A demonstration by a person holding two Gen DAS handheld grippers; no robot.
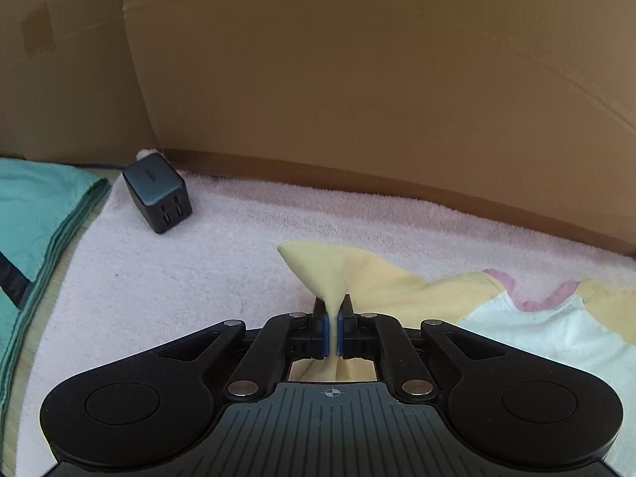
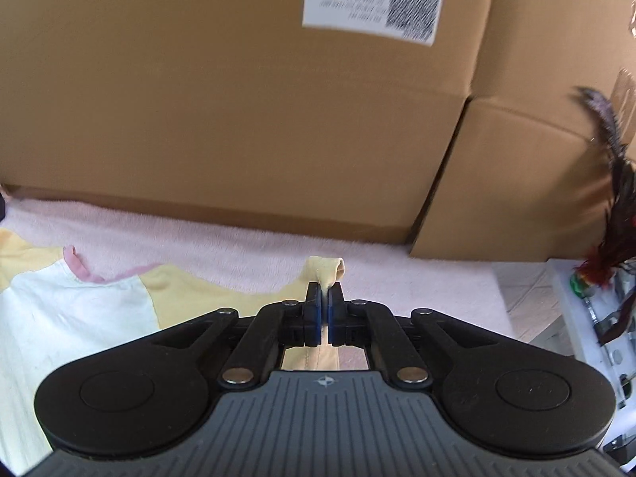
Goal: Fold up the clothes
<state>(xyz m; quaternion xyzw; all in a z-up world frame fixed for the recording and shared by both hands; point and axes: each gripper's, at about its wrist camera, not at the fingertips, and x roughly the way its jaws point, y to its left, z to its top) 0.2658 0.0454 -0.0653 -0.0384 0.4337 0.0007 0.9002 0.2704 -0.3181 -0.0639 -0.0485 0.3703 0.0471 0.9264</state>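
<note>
Left hand-held gripper: my jaws are closed tight on a pinch of yellow fabric, the left sleeve tip of the shirt. The cloth rises in a taut cone from the pads toward centre frame, so the sleeve is lifted clear of the towel.

Right hand-held gripper: my jaws are closed on the other yellow sleeve end, whose hem curls over just above the pads at centre frame.

Shirt: lies spread on the pink towel, white chest panel and pink collar toward the inner edge of each view, yellow sleeves out to my two grips.

Reason for hold: gripping both sleeve ends together keeps the shirt square and, in my judgement, lets both sleeves move as one.

Stage: the shirt lies open, not folded; whether this is a spreading pull or the start of a fold, I cannot tell.

Surroundings: cardboard boxes wall the far side; a black charger sits upper left on the towel, beside a green cloth.
</note>
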